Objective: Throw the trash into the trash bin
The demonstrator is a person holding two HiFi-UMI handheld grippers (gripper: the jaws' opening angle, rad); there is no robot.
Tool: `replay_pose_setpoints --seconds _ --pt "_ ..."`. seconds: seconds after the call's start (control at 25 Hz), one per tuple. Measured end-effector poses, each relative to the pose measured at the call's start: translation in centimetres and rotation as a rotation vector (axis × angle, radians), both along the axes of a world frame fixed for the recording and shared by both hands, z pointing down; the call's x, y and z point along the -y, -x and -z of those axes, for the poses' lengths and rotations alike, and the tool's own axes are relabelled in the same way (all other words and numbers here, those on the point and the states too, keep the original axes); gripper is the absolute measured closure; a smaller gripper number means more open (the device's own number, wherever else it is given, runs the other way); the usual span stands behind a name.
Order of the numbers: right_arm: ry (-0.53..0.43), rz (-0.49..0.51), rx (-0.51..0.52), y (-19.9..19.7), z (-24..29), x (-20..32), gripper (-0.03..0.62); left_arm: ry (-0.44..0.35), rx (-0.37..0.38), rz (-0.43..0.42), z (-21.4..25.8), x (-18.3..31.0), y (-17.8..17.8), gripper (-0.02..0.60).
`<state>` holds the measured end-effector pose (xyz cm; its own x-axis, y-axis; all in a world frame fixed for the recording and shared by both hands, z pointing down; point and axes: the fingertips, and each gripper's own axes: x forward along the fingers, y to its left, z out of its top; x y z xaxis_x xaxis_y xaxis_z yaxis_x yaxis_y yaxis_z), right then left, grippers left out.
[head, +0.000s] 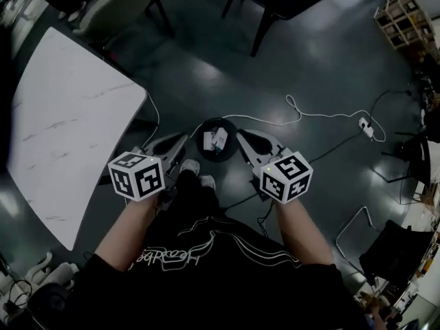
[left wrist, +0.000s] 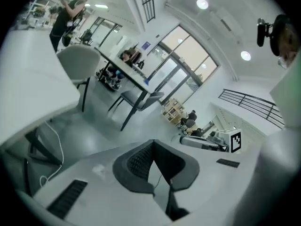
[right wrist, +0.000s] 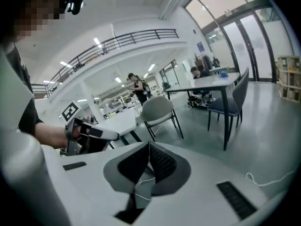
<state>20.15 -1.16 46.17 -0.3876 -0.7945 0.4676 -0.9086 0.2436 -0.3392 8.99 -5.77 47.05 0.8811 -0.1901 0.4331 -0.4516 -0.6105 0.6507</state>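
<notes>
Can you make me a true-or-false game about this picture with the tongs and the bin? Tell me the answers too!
1. In the head view, the trash bin sits on the floor between the left tongs and the right tongs. True.
2. The trash bin is empty. False: white trash lies inside it.
3. The left tongs are squeezing a ball of paper. False: their jaws are shut together with nothing between them.
4. A white cable lies on the floor. True.
5. The marble table is on the right side of the head view. False: it is on the left side.
</notes>
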Motion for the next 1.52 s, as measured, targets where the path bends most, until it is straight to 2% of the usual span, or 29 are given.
replay_pose_setpoints --seconds 0.2,0.36,0.52,0.6,0.72,0.88,1.12,1.52 --pt "-0.126 0.109 0.012 2.1 12.1 -2.3 0.562 -0.220 -0.118 -0.099 12.7 -2.3 0.6 0.578" --pt "-0.238 0.198 0.005 3.1 19.9 -4.3 0.562 -0.373 -0.218 -0.186 21.1 -5.2 0.9 0.578" --pt "-0.351 0.267 -0.040 3.8 26.1 -5.6 0.562 -0.585 -0.235 -0.259 27.4 -7.0 1.8 0.578" --pt "-0.406 0.277 -0.032 4.3 28.8 -6.3 0.562 -0.641 -0.255 -0.256 30.0 -7.7 2.3 0.578" --pt "-0.487 0.273 -0.033 4.9 32.0 -7.2 0.562 -0.671 -0.307 -0.249 32.8 -9.0 2.7 0.578" --pt "-0.540 0.277 -0.031 5.7 33.5 -7.9 0.562 -0.717 -0.323 -0.281 33.4 -10.1 3.0 0.578" --pt "-0.550 0.283 -0.025 6.8 33.0 -8.2 0.564 -0.683 -0.334 -0.260 32.8 -9.8 2.9 0.578" --pt "-0.542 0.291 -0.021 7.7 32.3 -8.1 0.565 -0.690 -0.334 -0.257 32.7 -9.8 3.2 0.578"
